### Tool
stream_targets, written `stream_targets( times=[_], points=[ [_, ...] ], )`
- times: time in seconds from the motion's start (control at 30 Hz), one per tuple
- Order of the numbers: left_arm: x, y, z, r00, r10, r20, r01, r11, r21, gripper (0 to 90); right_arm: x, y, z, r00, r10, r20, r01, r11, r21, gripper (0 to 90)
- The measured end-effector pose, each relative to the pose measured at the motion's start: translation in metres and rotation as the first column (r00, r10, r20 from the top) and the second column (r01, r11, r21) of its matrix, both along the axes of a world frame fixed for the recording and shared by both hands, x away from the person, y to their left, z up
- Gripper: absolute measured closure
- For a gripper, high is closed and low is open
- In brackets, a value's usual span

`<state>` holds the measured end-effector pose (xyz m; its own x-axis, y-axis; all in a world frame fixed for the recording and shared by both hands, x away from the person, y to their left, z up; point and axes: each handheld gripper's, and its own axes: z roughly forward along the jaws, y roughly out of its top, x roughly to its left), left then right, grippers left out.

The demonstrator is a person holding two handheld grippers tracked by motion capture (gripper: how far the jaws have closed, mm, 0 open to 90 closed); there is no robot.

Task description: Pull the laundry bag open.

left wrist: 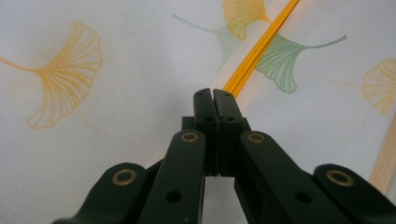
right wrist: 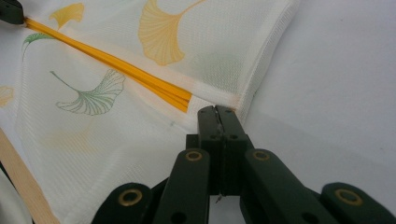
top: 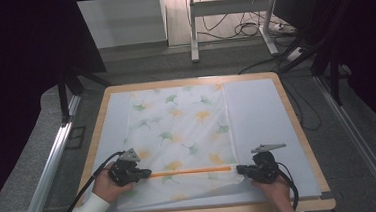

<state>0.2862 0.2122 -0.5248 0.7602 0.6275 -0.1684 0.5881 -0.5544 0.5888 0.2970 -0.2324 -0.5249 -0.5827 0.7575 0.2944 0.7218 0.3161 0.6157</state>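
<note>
at the cloth's (top: 180, 131) near edge, both shut tools (top: 145, 174) (top: 241, 170) flank the orange strip (top: 190, 171)

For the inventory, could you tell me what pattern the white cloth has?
Yellow and green ginkgo leaves on the white mesh cloth, best in the high view.

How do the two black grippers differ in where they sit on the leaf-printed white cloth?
The left gripper sits at the left end of the orange strip, over printed cloth. The right gripper sits at the cloth's right edge, beside the strip's other end, with plain grey mat alongside. Both are shut, jaws pointing inward.
</note>
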Motion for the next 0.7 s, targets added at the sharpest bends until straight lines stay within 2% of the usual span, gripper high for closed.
stream_targets(
  times=[0.7],
  points=[
    [-0.004, 0.023, -0.001, 0.9990, 0.044, 0.002, -0.044, 0.9990, 0.004, 89.9, 0.000, 0.000, 0.000, 1.0000, -0.001, 0.000, 0.001, 1.0000, -0.001, 89.8]
  ],
)
